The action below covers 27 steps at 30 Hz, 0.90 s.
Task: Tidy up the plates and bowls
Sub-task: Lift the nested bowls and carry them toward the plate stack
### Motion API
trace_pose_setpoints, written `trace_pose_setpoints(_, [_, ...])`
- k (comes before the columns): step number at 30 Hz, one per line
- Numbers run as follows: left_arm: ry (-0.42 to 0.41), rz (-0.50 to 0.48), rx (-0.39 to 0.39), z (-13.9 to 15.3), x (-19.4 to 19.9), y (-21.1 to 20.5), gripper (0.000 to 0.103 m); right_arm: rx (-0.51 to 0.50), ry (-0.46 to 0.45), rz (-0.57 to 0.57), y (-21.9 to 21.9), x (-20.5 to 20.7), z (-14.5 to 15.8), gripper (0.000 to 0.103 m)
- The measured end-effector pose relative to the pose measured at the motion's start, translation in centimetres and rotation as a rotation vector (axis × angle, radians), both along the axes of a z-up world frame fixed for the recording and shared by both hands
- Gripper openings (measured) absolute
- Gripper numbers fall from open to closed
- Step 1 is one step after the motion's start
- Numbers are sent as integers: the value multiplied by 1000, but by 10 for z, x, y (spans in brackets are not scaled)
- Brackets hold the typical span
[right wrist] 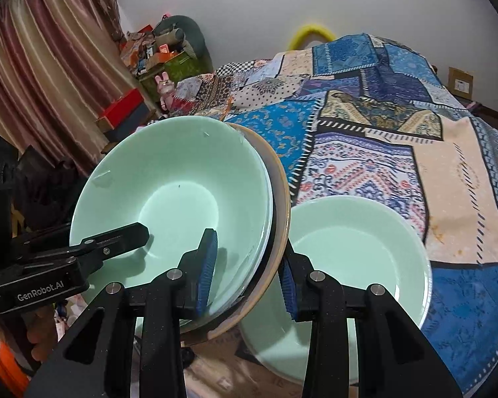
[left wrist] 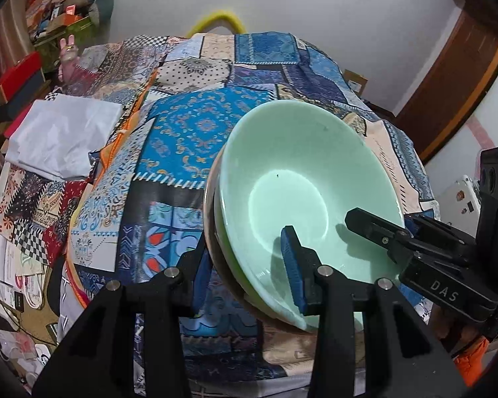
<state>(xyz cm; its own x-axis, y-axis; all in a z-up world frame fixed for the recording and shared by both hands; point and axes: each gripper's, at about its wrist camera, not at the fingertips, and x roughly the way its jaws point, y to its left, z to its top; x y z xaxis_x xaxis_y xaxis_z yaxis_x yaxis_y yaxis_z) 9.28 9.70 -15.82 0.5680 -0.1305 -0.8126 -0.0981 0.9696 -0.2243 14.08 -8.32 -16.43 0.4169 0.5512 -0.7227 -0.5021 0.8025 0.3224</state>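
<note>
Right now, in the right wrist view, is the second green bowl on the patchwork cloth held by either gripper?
No: the second green bowl lies free on the patchwork cloth, while both grippers clamp the stacked bowls.

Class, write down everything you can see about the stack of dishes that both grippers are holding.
The stack of dishes is glossy, ceramic-looking: a mint-green bowl on top, more thin rims under it, and a tan plate beneath. It is tilted, lifted above the patterned cloth. The left gripper and right gripper each clamp its rim, one finger inside the bowl, one outside. A second green dish lies apart on the cloth.
</note>
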Motion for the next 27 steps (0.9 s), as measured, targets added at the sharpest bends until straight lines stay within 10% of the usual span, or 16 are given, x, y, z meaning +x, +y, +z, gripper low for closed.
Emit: trace_pose_setpoints(27, [54, -137, -21, -21, 31, -79, 40, -4, 38, -140, -76, -2, -12, 32])
